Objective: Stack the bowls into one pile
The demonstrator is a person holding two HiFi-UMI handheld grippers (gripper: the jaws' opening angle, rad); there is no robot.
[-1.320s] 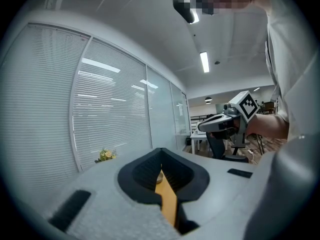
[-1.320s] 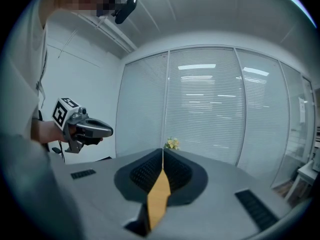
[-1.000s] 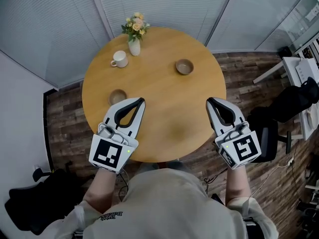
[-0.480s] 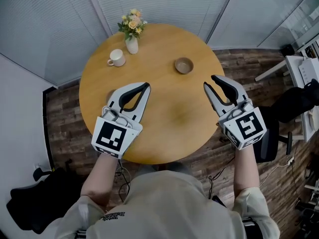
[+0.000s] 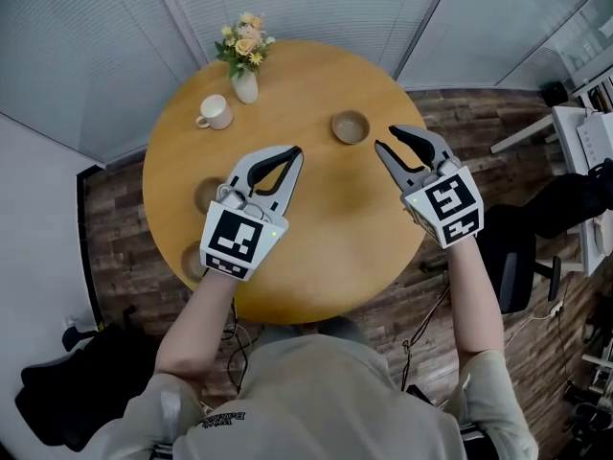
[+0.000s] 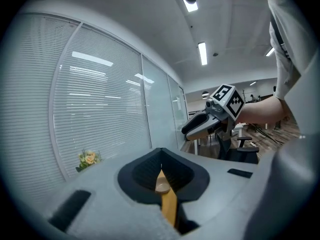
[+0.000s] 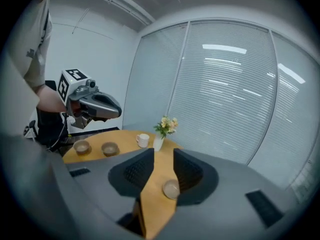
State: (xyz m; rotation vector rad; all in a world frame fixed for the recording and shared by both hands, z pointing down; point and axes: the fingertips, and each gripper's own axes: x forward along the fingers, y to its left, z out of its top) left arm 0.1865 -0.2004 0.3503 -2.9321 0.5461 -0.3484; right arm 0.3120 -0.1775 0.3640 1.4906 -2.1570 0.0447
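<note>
both forearms are stretched forward over the round table (image 5: 330,233), with the tongs held above it. three bowls are set apart there: the far bowl (image 5: 351,126), seen empty, just ahead of the right tongs (image 5: 385,138); the middle bowl (image 5: 207,195) and near bowl (image 5: 194,259) by the left tongs (image 5: 290,151). the left tongs are pressed together on nothing; the right tongs are spread slightly, empty.

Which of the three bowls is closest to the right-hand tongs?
The bowl standing alone, just off the tips of the right tongs; the other two bowls lie far left.
</note>
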